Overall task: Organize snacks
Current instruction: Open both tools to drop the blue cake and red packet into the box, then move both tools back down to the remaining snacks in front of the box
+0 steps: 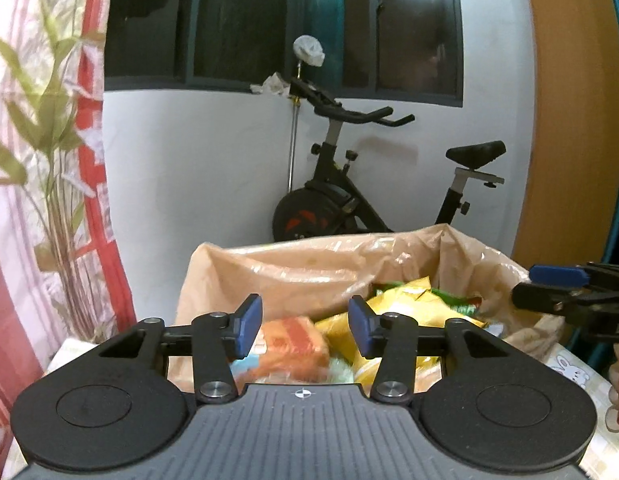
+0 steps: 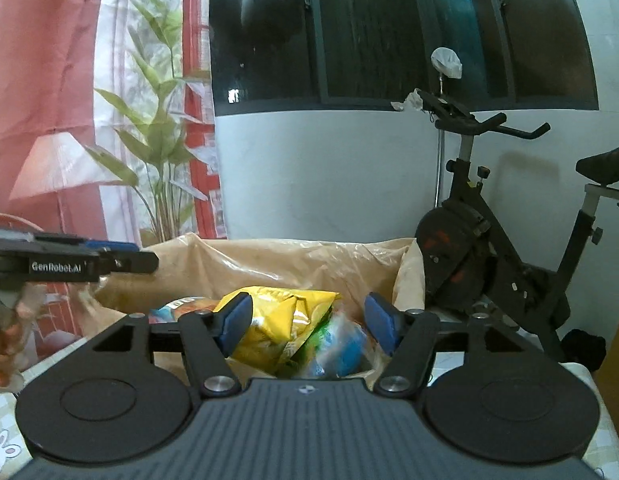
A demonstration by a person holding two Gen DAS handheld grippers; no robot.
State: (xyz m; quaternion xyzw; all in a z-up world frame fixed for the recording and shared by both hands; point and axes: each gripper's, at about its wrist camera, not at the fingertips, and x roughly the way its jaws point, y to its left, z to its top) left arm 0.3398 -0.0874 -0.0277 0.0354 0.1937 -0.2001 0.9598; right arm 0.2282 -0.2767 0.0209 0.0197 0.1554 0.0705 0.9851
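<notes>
Two black handheld grippers: left gripper (image 1: 305, 326) and right gripper (image 2: 309, 326), with blue fingertip pads (image 1: 249, 322). Ribbed grey bodies, round black discs, silver pivot screws. White "GenRobotAI" lettering along one side.

This was a lived-in room of a home, shown by the exercise bike (image 1: 373, 184) parked against the white wall. Above the bike ran a dark window (image 1: 269, 20), and well to its left hung a pink-and-red curtain (image 1: 37, 160) printed with bamboo leaves.

Tan plastic bag (image 1: 309, 268) holds yellow packets (image 2: 281, 312) and an orange pack (image 1: 293, 344).
</notes>
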